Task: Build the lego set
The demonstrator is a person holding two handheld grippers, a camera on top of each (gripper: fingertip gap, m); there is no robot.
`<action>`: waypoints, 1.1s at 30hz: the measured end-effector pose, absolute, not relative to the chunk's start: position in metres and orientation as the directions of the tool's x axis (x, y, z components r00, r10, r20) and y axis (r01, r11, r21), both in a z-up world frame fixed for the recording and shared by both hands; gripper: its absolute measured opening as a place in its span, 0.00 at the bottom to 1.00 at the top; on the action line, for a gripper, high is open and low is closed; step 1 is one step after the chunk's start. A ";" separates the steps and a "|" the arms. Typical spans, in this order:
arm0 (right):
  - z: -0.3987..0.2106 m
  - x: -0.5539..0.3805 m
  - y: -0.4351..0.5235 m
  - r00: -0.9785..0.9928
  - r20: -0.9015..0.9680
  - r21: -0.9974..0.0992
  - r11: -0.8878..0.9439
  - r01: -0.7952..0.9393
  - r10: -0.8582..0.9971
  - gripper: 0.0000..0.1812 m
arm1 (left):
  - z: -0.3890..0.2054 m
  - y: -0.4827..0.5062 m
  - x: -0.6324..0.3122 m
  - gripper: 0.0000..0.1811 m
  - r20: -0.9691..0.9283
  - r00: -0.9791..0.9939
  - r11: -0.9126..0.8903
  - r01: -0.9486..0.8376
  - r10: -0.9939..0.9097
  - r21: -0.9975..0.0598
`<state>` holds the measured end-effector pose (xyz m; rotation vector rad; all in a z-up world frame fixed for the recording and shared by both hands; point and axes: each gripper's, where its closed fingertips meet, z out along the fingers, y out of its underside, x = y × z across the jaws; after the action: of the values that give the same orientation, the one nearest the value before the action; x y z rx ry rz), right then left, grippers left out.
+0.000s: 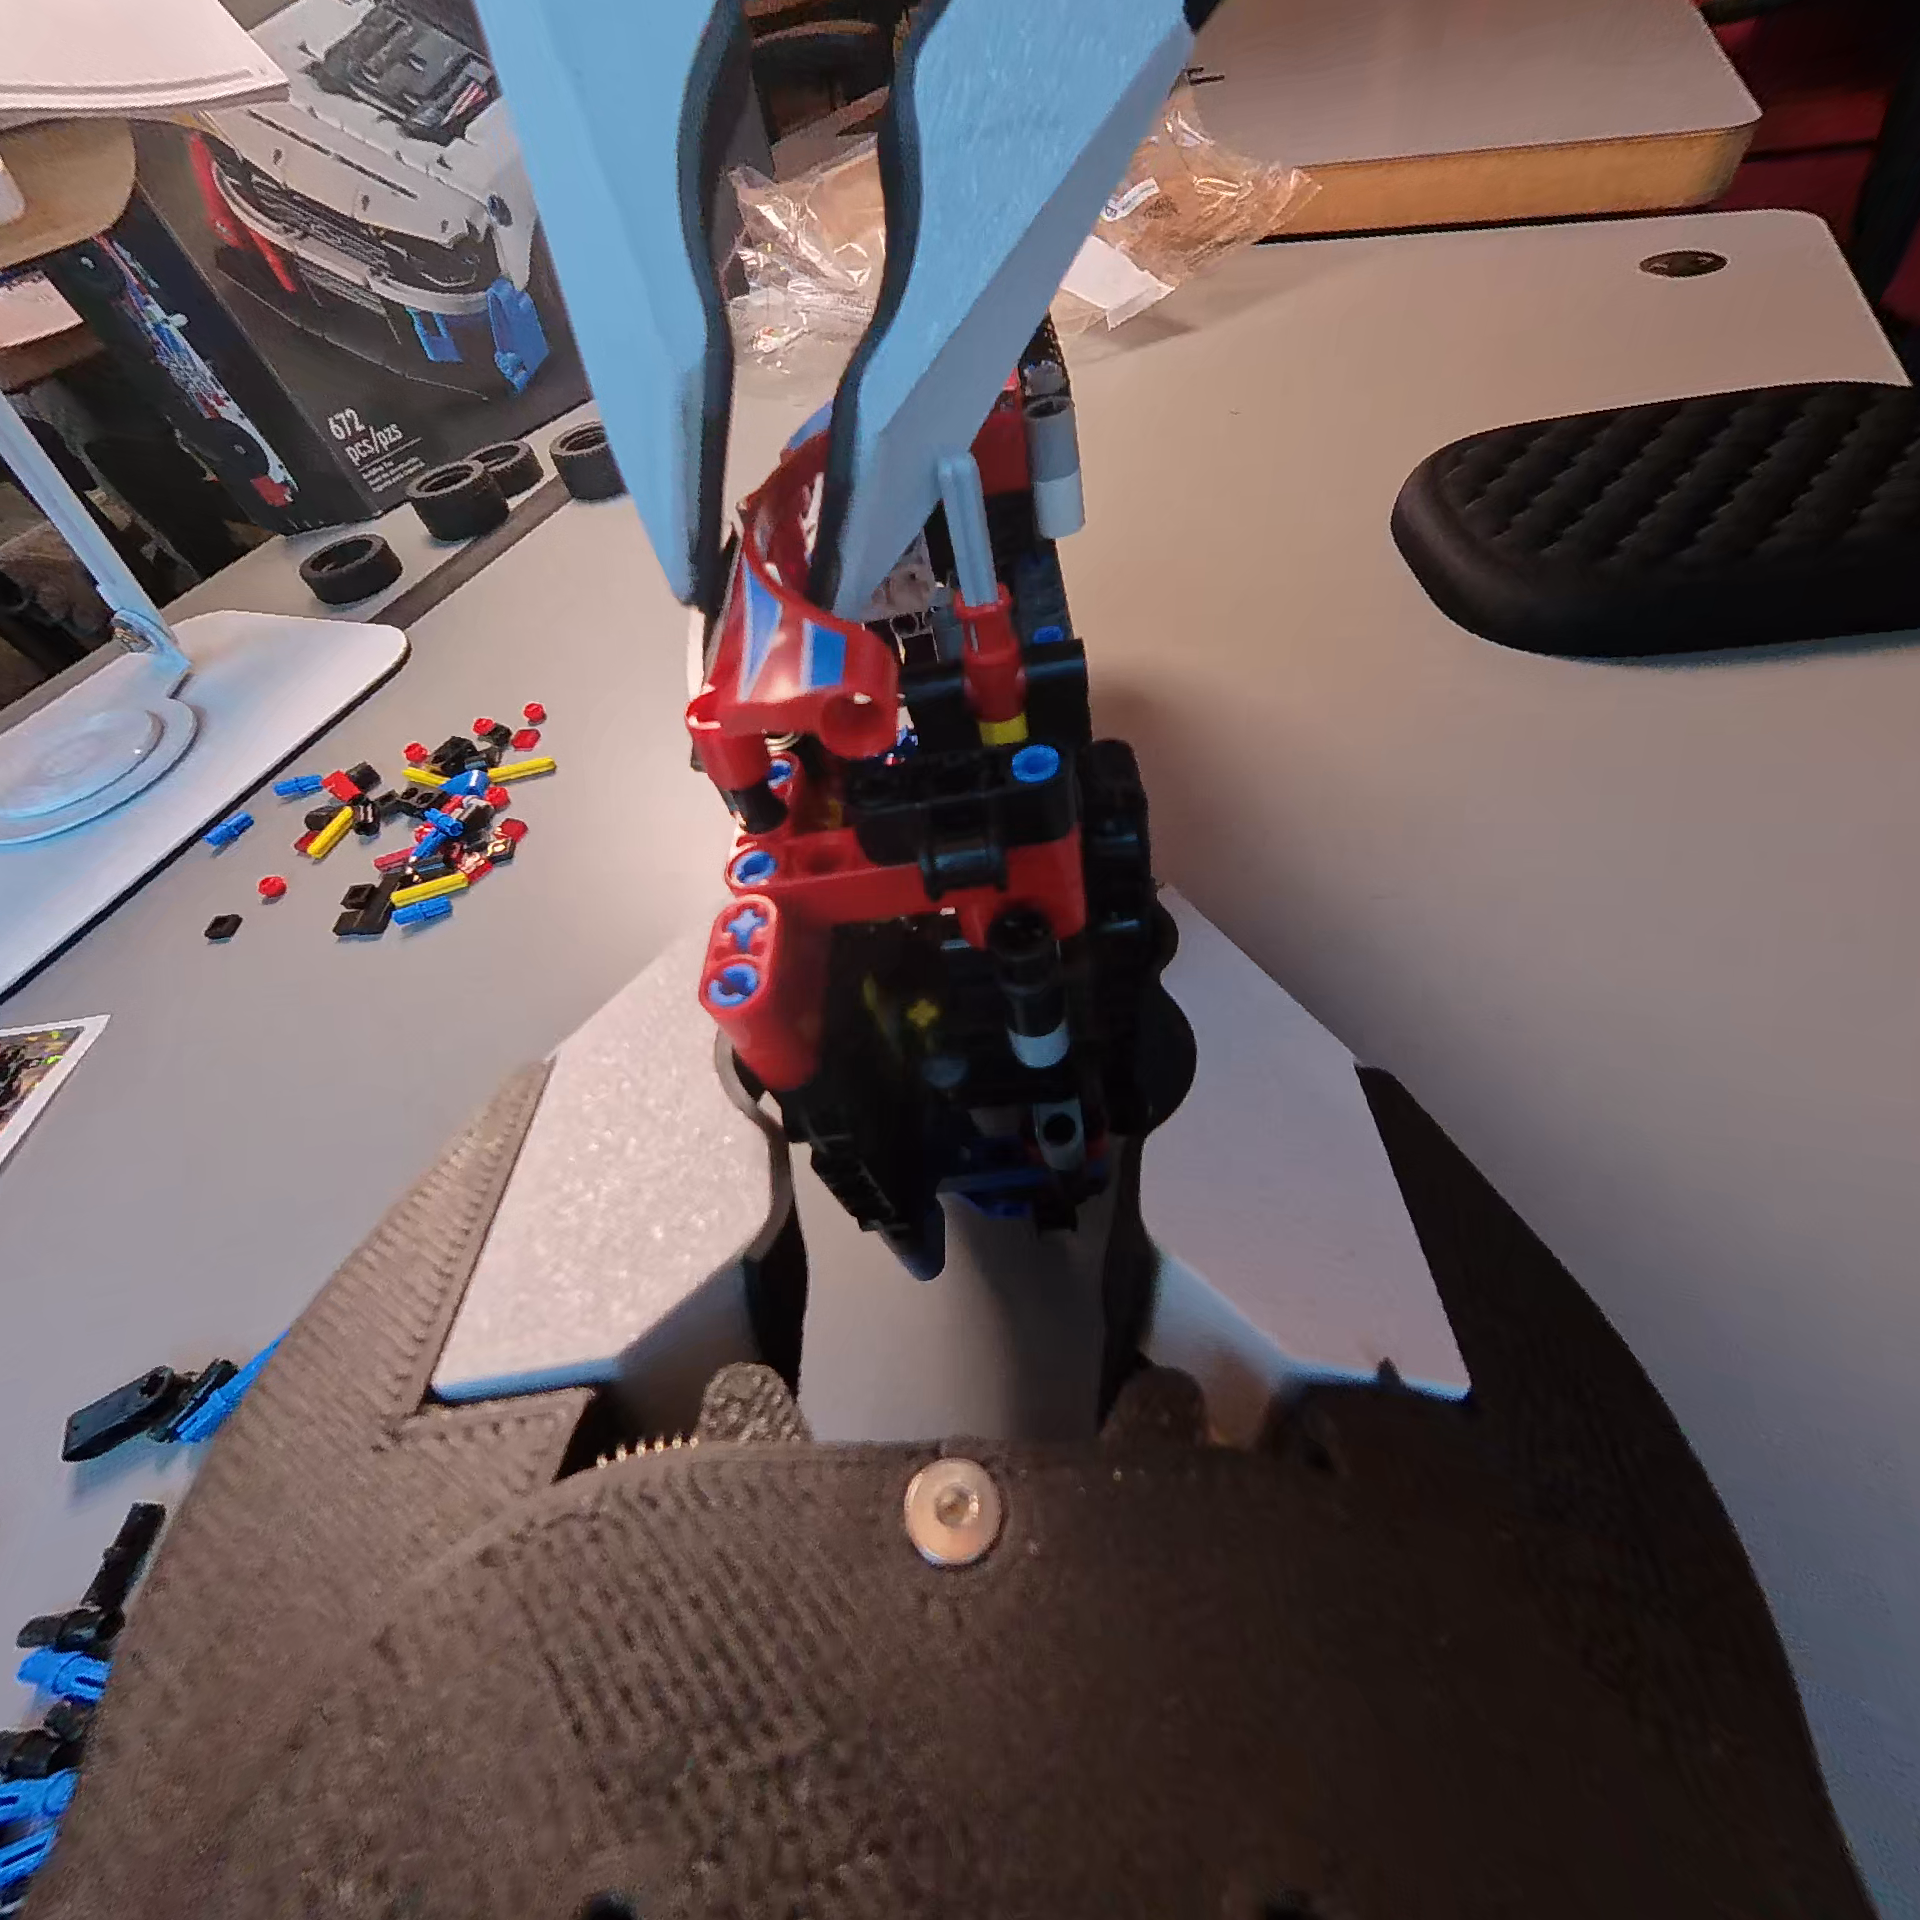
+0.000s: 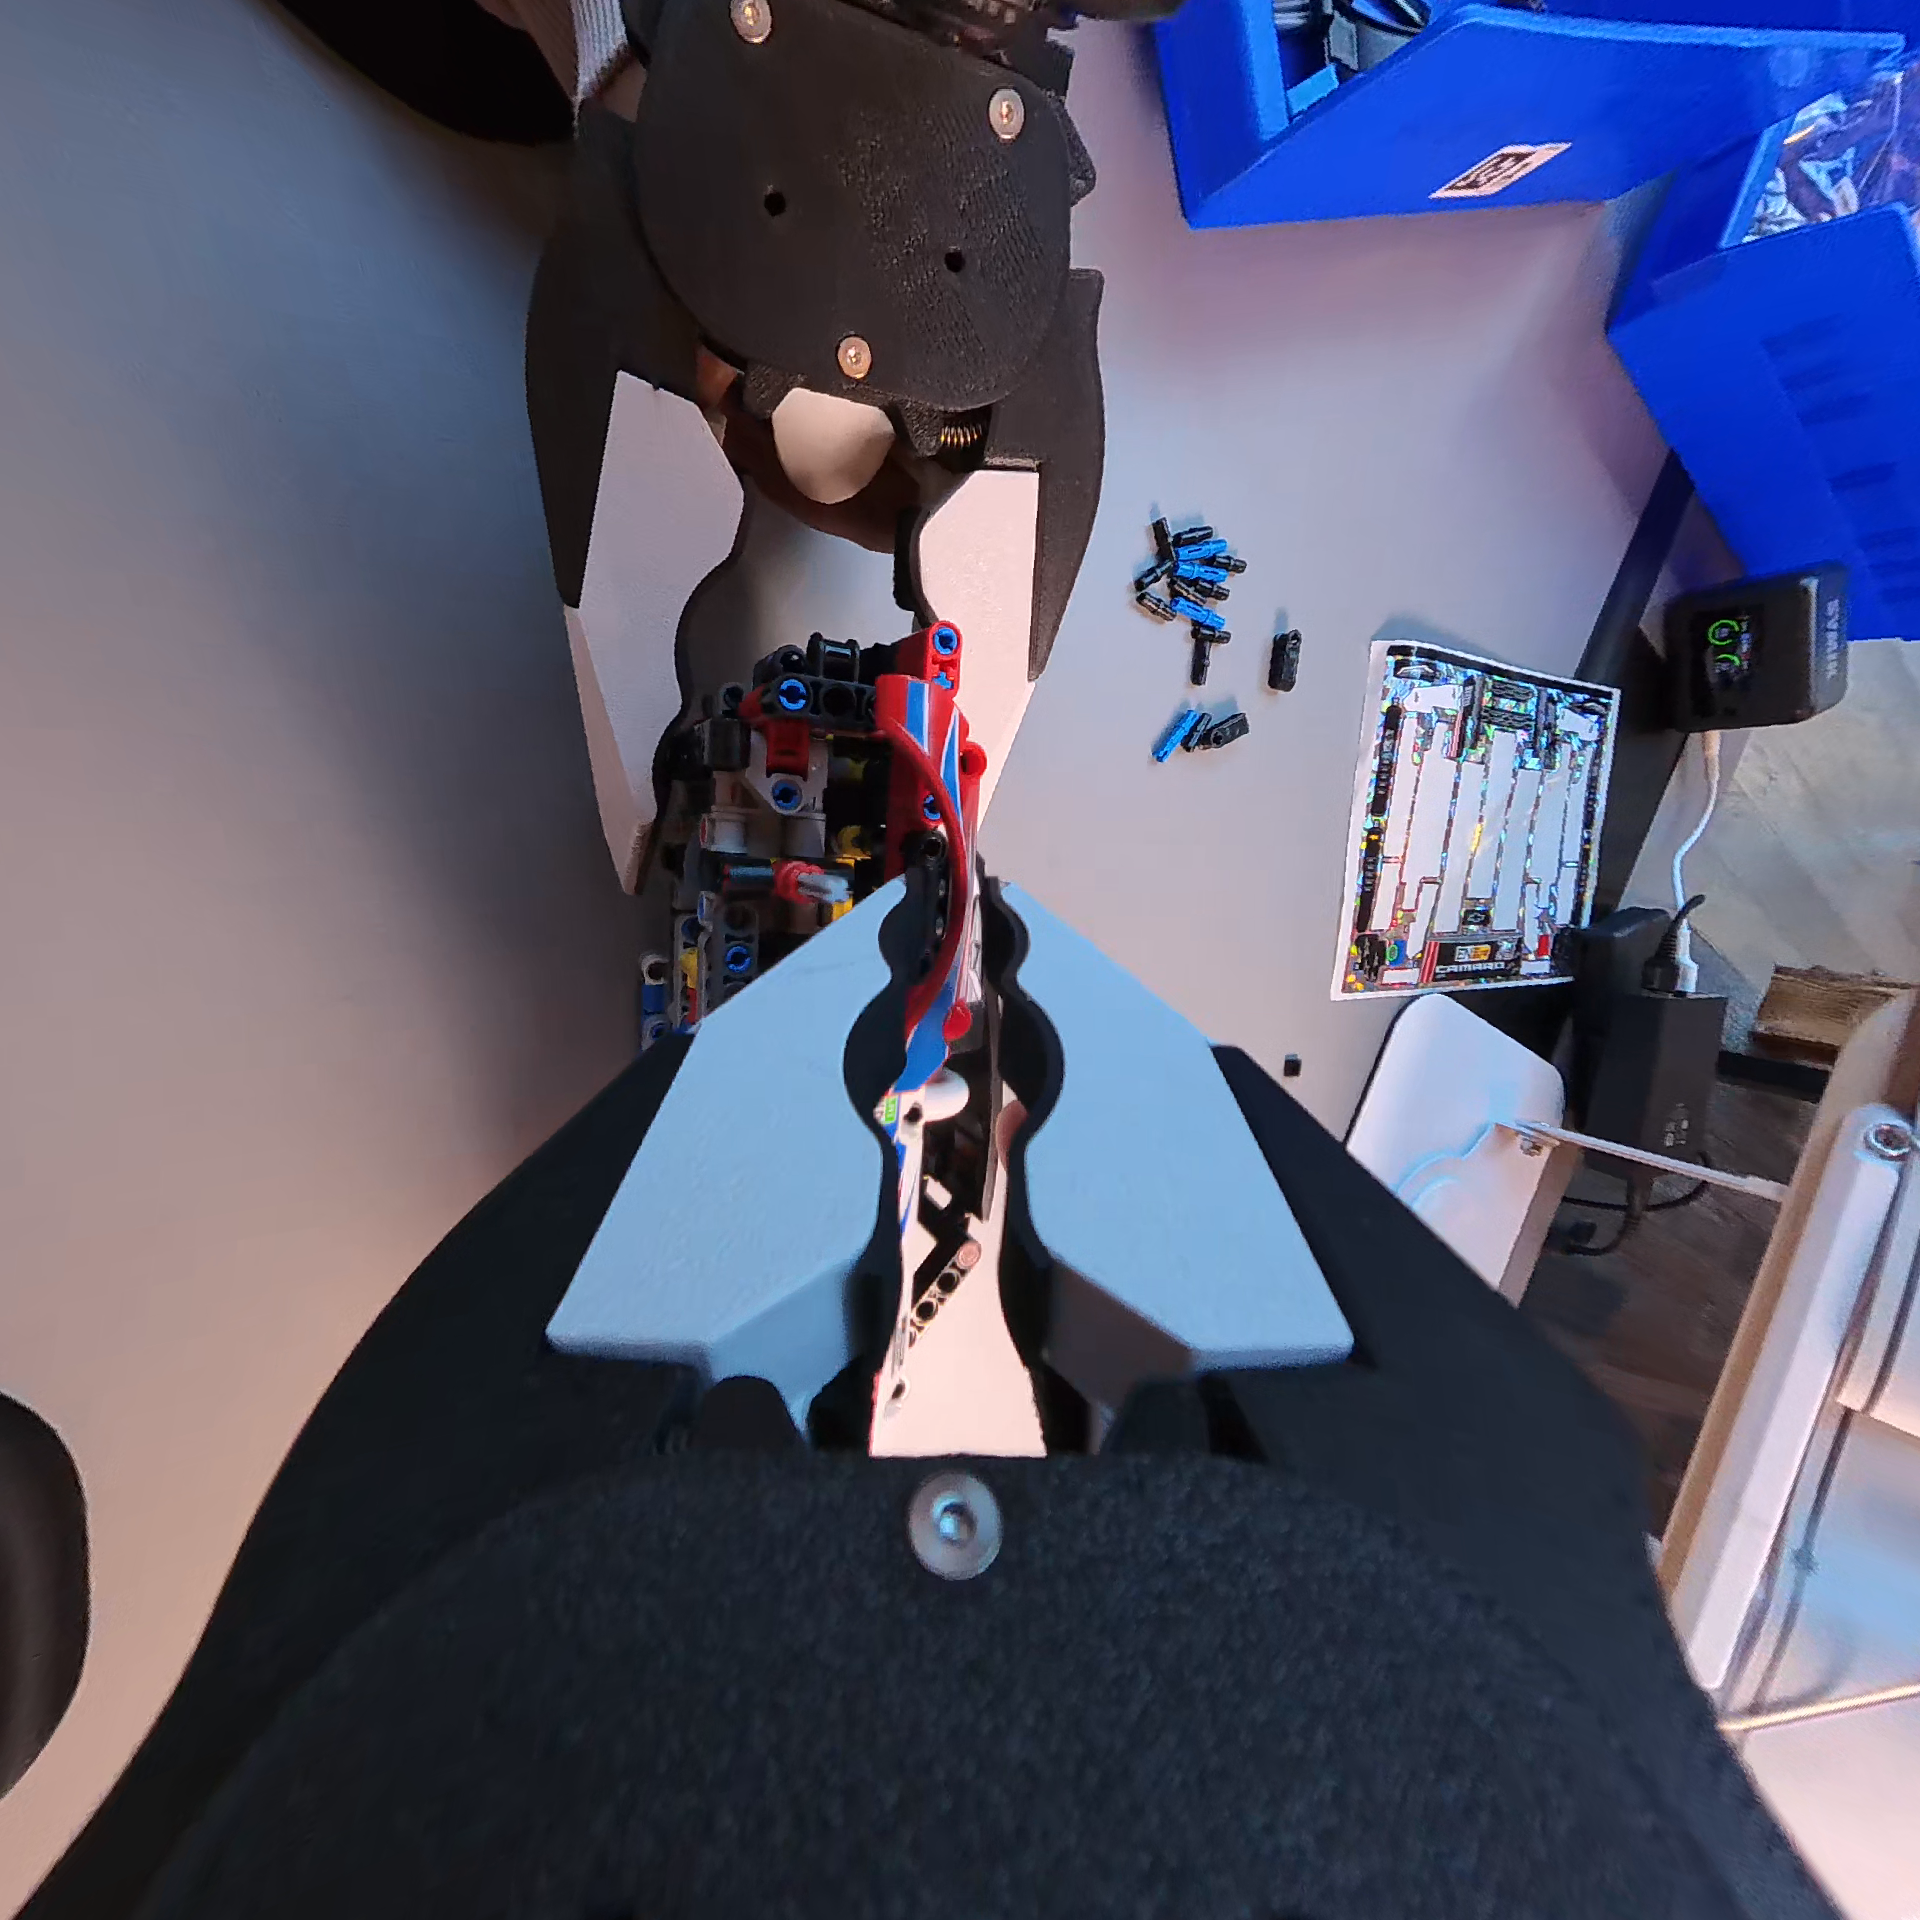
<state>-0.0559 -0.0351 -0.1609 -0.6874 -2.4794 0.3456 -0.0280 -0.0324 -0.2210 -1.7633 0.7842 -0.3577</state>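
My left gripper (image 1: 935, 1091) squeezes the lego car (image 1: 914, 883) by its dark bottom end. The car stands up tall between the two white fingers, lifted off the grey table (image 1: 1455, 831). My right gripper (image 2: 940, 997) comes from the other side and pinches the red curved panel (image 2: 940, 790) with blue stripes at the top of the car. So both grippers grip the same car, one at each end, and they point at each other.

In the left wrist view, a little heap of loose pieces (image 1: 416, 821), red, yellow, blue and black, lies on the table to the left of the car. Behind it four black tires (image 1: 457, 499) sit near the lego box (image 1: 312, 312). A see-through plastic bag (image 1: 1174, 208) lies crumpled behind the car; I cannot tell if anything is inside. A black pad (image 1: 1662, 520) lies on the right.

In the right wrist view, small blue and black pins (image 2: 1195, 582) lie on the table near a shiny sticker sheet (image 2: 1475, 821). Blue bins (image 2: 1558, 104) stand in the top corner. One of them holds crinkly bags; I cannot see into the others.
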 end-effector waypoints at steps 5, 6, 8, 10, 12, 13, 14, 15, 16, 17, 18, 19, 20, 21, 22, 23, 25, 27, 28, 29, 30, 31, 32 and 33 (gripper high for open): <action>-0.152 -0.050 -0.033 -0.710 0.411 -0.406 0.812 0.419 0.572 0.05 | -0.221 -0.032 -0.028 0.37 -0.147 0.733 -0.159 -0.330 -0.664 -0.930; -0.150 -0.049 -0.033 -0.708 0.396 -0.420 0.801 0.427 0.585 0.05 | -0.221 -0.032 -0.028 0.37 -0.143 0.734 -0.161 -0.328 -0.664 -0.931; -0.145 -0.047 -0.031 -0.696 0.357 -0.458 0.767 0.450 0.622 0.05 | -0.221 -0.032 -0.029 0.37 -0.132 0.735 -0.168 -0.320 -0.666 -0.932; -0.141 -0.046 -0.028 -0.676 0.305 -0.502 0.717 0.484 0.671 0.05 | -0.221 -0.031 -0.029 0.37 -0.119 0.735 -0.177 -0.311 -0.667 -0.934; -0.137 -0.047 -0.024 -0.653 0.262 -0.538 0.669 0.513 0.711 0.05 | -0.222 -0.031 -0.030 0.37 -0.104 0.735 -0.185 -0.301 -0.670 -0.935; -0.136 -0.048 -0.024 -0.644 0.242 -0.554 0.649 0.522 0.725 0.04 | -0.222 -0.031 -0.030 0.37 -0.097 0.735 -0.190 -0.296 -0.671 -0.936; -0.136 -0.048 -0.024 -0.642 0.221 -0.558 0.634 0.535 0.735 0.04 | -0.222 -0.030 -0.030 0.37 -0.092 0.736 -0.193 -0.293 -0.671 -0.936; -0.137 -0.048 -0.025 -0.642 0.205 -0.548 0.630 0.549 0.738 0.04 | -0.222 -0.030 -0.031 0.37 -0.089 0.735 -0.195 -0.292 -0.672 -0.936; -0.140 -0.048 -0.025 -0.645 0.203 -0.525 0.638 0.563 0.737 0.03 | -0.222 -0.030 -0.031 0.37 -0.091 0.734 -0.194 -0.294 -0.673 -0.936; -0.143 -0.048 -0.025 -0.652 0.208 -0.495 0.653 0.572 0.729 0.04 | -0.222 -0.030 -0.031 0.37 -0.095 0.732 -0.191 -0.297 -0.674 -0.936; -0.146 -0.047 -0.025 -0.660 0.215 -0.467 0.669 0.578 0.720 0.04 | -0.222 -0.030 -0.031 0.37 -0.099 0.731 -0.188 -0.300 -0.675 -0.935; -0.148 -0.048 -0.026 -0.666 0.224 -0.439 0.683 0.583 0.712 0.04 | -0.222 -0.031 -0.030 0.37 -0.102 0.730 -0.185 -0.301 -0.675 -0.935; -0.151 -0.048 -0.027 -0.672 0.231 -0.412 0.697 0.587 0.703 0.04 | -0.222 -0.031 -0.030 0.37 -0.105 0.729 -0.182 -0.303 -0.676 -0.935; -0.152 -0.049 -0.027 -0.677 0.244 -0.383 0.711 0.590 0.694 0.04 | -0.222 -0.031 -0.030 0.37 -0.109 0.729 -0.179 -0.306 -0.676 -0.935; -0.153 -0.050 -0.027 -0.682 0.259 -0.356 0.724 0.591 0.684 0.03 | -0.222 -0.031 -0.030 0.37 -0.114 0.728 -0.176 -0.309 -0.676 -0.935; -0.154 -0.051 -0.028 -0.686 0.267 -0.335 0.733 0.592 0.676 0.03 | -0.222 -0.031 -0.030 0.37 -0.117 0.728 -0.173 -0.311 -0.676 -0.934; -0.155 -0.052 -0.030 -0.691 0.269 -0.310 0.740 0.597 0.671 0.02 | -0.222 -0.031 -0.029 0.37 -0.119 0.728 -0.172 -0.312 -0.676 -0.934; -0.156 -0.053 -0.028 -0.689 0.292 -0.276 0.748 0.603 0.663 0.00 | -0.222 -0.031 -0.029 0.37 -0.121 0.727 -0.171 -0.313 -0.676 -0.934; -0.157 -0.054 -0.028 -0.686 0.296 -0.270 0.747 0.607 0.664 0.00 | -0.222 -0.032 -0.029 0.36 -0.122 0.727 -0.170 -0.314 -0.676 -0.934; -0.157 -0.054 -0.027 -0.682 0.297 -0.264 0.743 0.614 0.669 0.00 | -0.222 -0.032 -0.029 0.36 -0.122 0.726 -0.169 -0.314 -0.677 -0.934; -0.157 -0.054 -0.027 -0.679 0.293 -0.262 0.740 0.620 0.673 0.00 | -0.222 -0.032 -0.029 0.36 -0.122 0.725 -0.168 -0.314 -0.678 -0.934; -0.157 -0.054 -0.027 -0.678 0.287 -0.261 0.736 0.625 0.677 0.00 | -0.222 -0.032 -0.029 0.36 -0.121 0.724 -0.168 -0.314 -0.679 -0.935; -0.157 -0.054 -0.027 -0.673 0.283 -0.261 0.730 0.631 0.683 0.00 | -0.222 -0.032 -0.029 0.36 -0.120 0.725 -0.170 -0.314 -0.678 -0.934; -0.157 -0.054 -0.027 -0.668 0.283 -0.261 0.725 0.637 0.688 0.00 | -0.222 -0.032 -0.029 0.36 -0.116 0.727 -0.175 -0.312 -0.676 -0.934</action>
<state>-0.0542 -0.0266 -0.1574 -1.0264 -2.5683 0.1981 -0.0292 -0.0316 -0.2218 -1.7713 0.7811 -0.3911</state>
